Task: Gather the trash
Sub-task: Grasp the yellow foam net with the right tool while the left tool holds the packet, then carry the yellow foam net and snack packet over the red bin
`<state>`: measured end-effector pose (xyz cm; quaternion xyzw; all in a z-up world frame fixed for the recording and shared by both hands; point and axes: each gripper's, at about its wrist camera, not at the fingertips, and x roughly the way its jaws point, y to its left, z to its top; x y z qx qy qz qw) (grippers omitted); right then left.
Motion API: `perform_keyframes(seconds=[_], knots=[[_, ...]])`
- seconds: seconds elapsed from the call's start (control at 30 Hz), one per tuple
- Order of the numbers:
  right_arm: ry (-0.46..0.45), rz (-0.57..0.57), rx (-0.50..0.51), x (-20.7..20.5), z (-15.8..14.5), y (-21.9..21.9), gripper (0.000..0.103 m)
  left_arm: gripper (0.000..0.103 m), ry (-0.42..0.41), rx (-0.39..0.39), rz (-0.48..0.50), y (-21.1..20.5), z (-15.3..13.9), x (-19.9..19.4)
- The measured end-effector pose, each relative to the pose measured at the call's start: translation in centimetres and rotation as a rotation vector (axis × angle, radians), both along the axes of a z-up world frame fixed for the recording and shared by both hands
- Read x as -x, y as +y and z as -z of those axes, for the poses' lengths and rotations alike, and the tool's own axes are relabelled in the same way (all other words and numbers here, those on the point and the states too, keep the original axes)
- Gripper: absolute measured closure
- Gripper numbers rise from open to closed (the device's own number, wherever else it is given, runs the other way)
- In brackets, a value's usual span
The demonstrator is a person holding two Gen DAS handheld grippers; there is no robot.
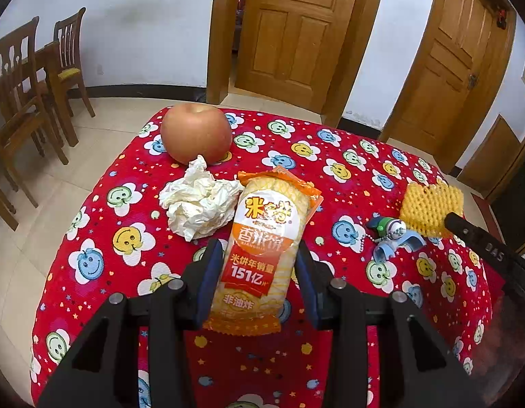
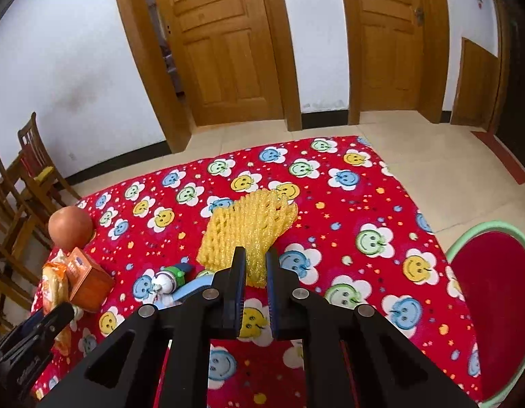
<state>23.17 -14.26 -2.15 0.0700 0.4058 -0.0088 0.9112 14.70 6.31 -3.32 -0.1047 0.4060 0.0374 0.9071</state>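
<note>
Though perhaps hidden leftward, red basin [image 2: 493, 292].

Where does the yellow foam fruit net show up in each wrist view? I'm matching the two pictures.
Left wrist: the yellow foam net lies at the right edge, beyond the keychain toy.
Right wrist: the net is central, its near end between the right gripper fingers.
Shared landmark: the apple.

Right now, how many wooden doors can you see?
2: one door behind the table's left half, slightly ajar, and another door to its right, shut. Others may be out of view.
</note>
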Motion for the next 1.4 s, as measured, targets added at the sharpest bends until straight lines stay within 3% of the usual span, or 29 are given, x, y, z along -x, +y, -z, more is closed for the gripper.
perform_keyframes(seconds=[0.53,1.0,1.4], knots=[[-0.073,0.063,-0.011,5.2,-3.9,-4.5,0.092,0.06,-0.013,-0.002,0.035,-1.4,-1.0,0.7],[-0.126,0.173,-0.023,10.2,-6.6,-10.4,0.092,0.06,-0.035,-0.009,0.134,-5.8,-3.6,2.3],[-0.162,0.283,-0.013,14.7,-8.1,-15.9,0.092,0.06,-0.044,-0.013,0.256,-12.0,-5.4,3.5]])
